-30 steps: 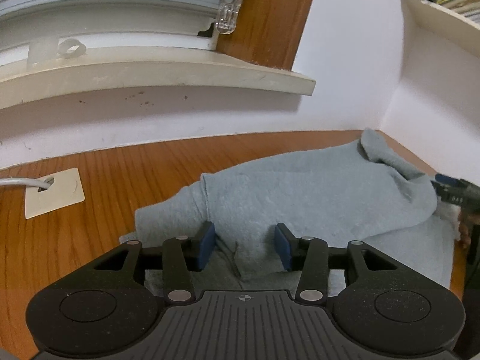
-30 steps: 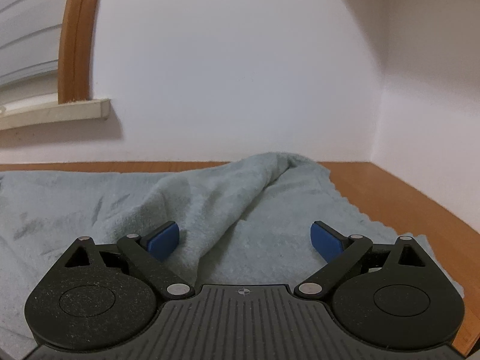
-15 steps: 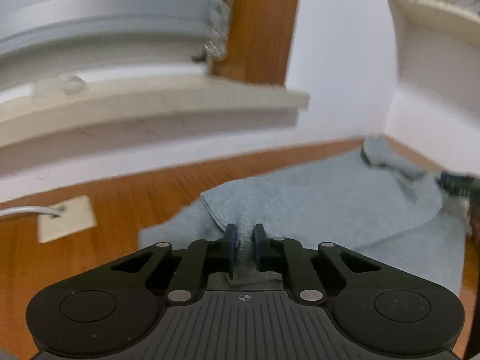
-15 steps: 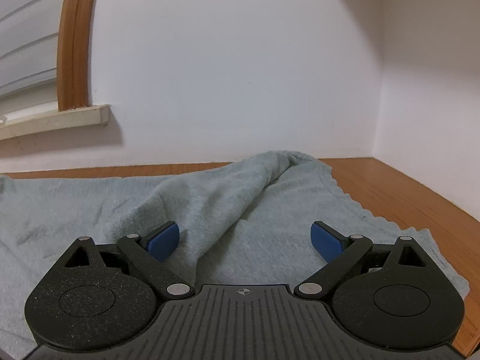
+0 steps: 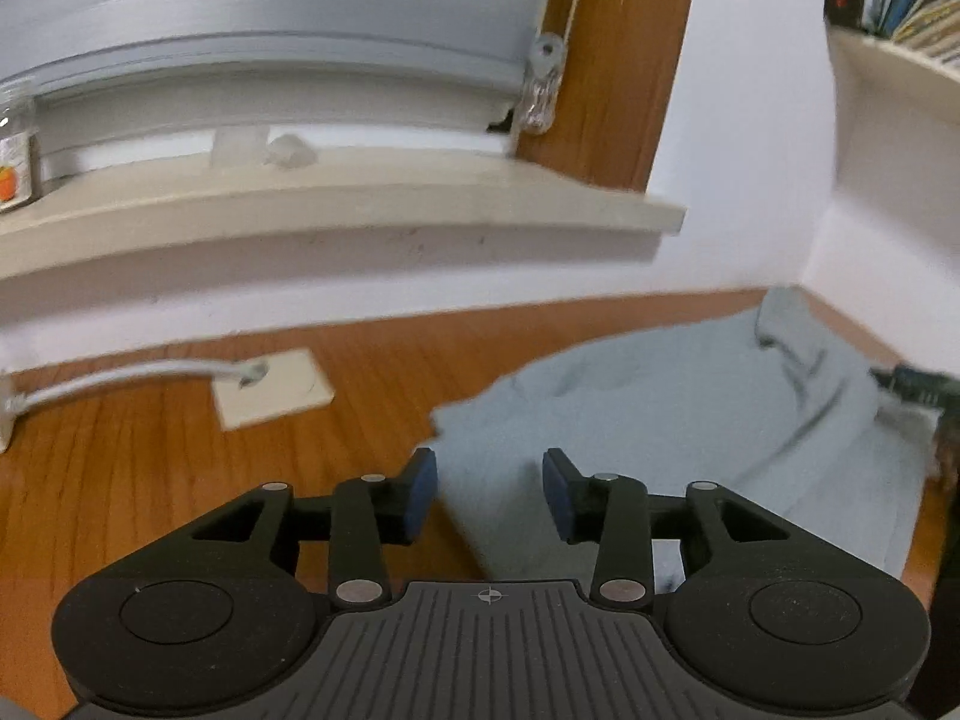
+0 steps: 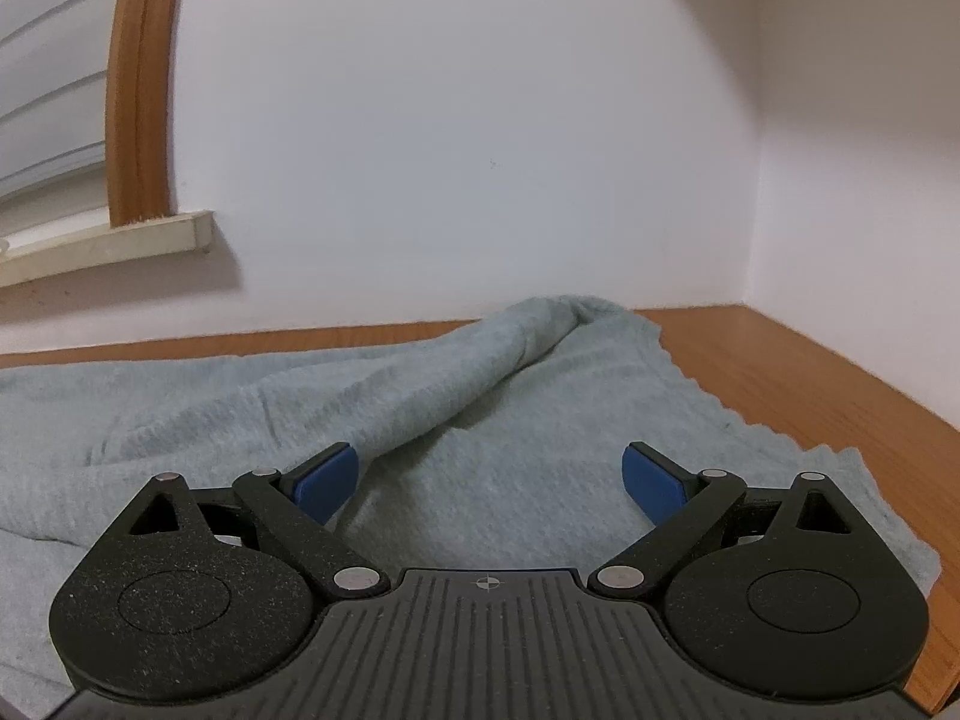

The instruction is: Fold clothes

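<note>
A pale grey garment (image 5: 690, 420) lies on the wooden table (image 5: 150, 480), bunched into a long ridge (image 6: 480, 372) that runs toward the back wall. My left gripper (image 5: 489, 492) is open just above the garment's left edge, with nothing between its blue pads (image 5: 420, 489). My right gripper (image 6: 489, 480) is wide open low over the cloth (image 6: 510, 480), with the ridge beside its left pad (image 6: 327, 480). The right gripper's tip (image 5: 912, 384) also shows at the right edge of the left wrist view, beside the garment's far side.
A white socket plate (image 5: 270, 390) with a grey cable (image 5: 120, 381) sits on the table left of the garment. A window sill (image 5: 360, 204) and blind (image 5: 270, 30) jut out above. Walls close off the back and right; a bookshelf (image 5: 900, 30) hangs at the upper right.
My left gripper shut on a fold of the garment half a second ago and has since opened and let go. The garment's left side now lies further right. The right gripper has barely moved.
</note>
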### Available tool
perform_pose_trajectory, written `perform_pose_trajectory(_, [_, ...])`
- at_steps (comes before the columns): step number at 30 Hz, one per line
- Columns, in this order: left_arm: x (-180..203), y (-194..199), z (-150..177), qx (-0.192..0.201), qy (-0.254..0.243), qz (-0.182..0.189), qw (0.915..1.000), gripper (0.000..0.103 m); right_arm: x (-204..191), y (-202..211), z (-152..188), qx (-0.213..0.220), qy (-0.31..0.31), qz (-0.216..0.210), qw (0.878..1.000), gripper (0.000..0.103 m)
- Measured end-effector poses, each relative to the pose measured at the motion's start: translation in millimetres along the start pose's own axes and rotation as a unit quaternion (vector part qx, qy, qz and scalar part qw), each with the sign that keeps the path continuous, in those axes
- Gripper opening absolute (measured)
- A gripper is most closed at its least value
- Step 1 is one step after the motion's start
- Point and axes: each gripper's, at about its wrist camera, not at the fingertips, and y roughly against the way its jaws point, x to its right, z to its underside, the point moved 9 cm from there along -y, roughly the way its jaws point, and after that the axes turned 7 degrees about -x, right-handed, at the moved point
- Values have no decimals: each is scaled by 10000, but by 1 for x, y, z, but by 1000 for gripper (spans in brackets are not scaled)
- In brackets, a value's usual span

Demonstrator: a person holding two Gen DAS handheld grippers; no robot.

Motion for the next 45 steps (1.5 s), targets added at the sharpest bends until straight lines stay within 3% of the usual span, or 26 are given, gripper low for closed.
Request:
perform_pose_trajectory(2, [12, -7, -14, 76, -85, 141, 9998, 51, 1, -3, 0, -123, -60, -135, 9998, 97])
perform_pose_trajectory(6, [55, -42, -42, 14, -405, 586, 9975, 54, 3, -9, 1, -308, -188, -360, 9987, 98])
perform_pose_trajectory(13, [163, -133, -69, -548, -1141, 1246, 9841, 56, 5, -5, 0, -170, -294, -510, 9981, 98])
perform_pose_trajectory(16, [208, -168, -73, -840, -1475, 1482, 9743, 56, 6, -4, -1, -123, -338, -531, 9979, 98])
perform_pose_trajectory(18, [231, -186, -72, -965, -1692, 1620, 9674, 63, 7, -3, -1, -67, -336, -535, 9980, 98])
perform_pose_trajectory(21, [260, -214, -63, -1338, -2213, 1664, 9515, 67, 7, 1, -2, 71, -306, -538, 9981, 98])
perform_pose_trajectory(24, [278, -228, -58, -1313, -2582, 1683, 9422, 68, 9, 3, -3, 132, -337, -516, 9980, 98])
perform_pose_trajectory(27, [280, -232, -60, -1276, -2412, 1948, 9421, 66, 9, 3, -4, 107, -347, -565, 9977, 98])
perform_pose_trajectory(30, [277, -235, -58, -1213, -2225, 2263, 9405, 42, 10, 2, -5, 79, -358, -629, 9973, 98])
perform_pose_trajectory(32, [274, -233, -60, -1194, -2086, 2354, 9417, 11, 11, 3, -4, 83, -373, -646, 9972, 98])
perform_pose_trajectory(33, [271, -229, -64, -1068, -1964, 2387, 9450, 4, 11, 3, -4, 89, -377, -649, 9971, 98])
perform_pose_trajectory(36, [261, -205, -80, -340, -1533, 2461, 9564, 3, 12, 4, -4, 103, -384, -642, 9971, 98])
perform_pose_trajectory(39, [238, -195, -98, 446, -868, 2134, 9721, 4, 12, 4, -4, 111, -382, -622, 9973, 98])
perform_pose_trajectory(40, [237, -202, -94, 264, -865, 2111, 9733, 11, 12, 3, -4, 77, -386, -612, 9973, 98])
perform_pose_trajectory(41, [238, -213, -87, -86, -911, 2095, 9735, 30, 13, 2, -4, 31, -394, -601, 9974, 98])
perform_pose_trajectory(43, [245, -232, -70, -660, -1170, 1932, 9719, 45, 13, -1, -3, -60, -411, -578, 9975, 98])
perform_pose_trajectory(45, [253, -236, -64, -662, -1412, 1883, 9697, 50, 14, -3, -3, -151, -428, -555, 9974, 98])
